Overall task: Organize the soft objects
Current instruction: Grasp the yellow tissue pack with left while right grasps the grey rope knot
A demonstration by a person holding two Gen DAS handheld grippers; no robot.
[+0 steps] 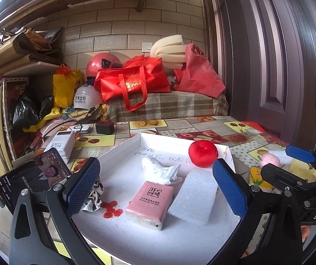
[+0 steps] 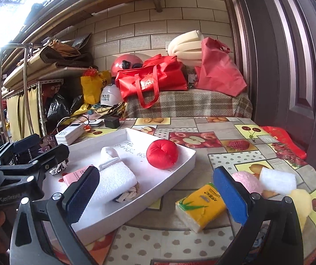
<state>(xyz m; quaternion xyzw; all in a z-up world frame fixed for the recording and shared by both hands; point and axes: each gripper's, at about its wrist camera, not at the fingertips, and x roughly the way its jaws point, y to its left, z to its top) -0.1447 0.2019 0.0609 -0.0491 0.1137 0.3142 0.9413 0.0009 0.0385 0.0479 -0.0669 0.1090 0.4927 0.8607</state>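
Note:
A white tray [image 1: 135, 141] holds a red plush ball [image 1: 203, 153], a white cloth [image 1: 160, 170], a pink tissue pack [image 1: 149, 203], a white foam block [image 1: 193, 196] and a patterned cloth [image 1: 95, 195]. My left gripper [image 1: 155, 185] is open and empty above the tray, over the pink pack. My right gripper [image 2: 155, 194] is open and empty at the tray's near right edge [image 2: 180, 172]. On the table right of the tray lie a yellow tissue pack [image 2: 202, 205], a pink fluffy ball [image 2: 247, 182], a white foam piece [image 2: 277, 181] and a yellow sponge [image 2: 301, 201].
A phone [image 1: 32, 178], a power bank [image 1: 61, 145] and a black charger [image 1: 105, 128] lie left of and behind the tray. Red bags [image 1: 133, 81], helmets [image 1: 87, 98] and foam rolls [image 1: 169, 48] pile at the back. A door [image 1: 279, 55] stands on the right.

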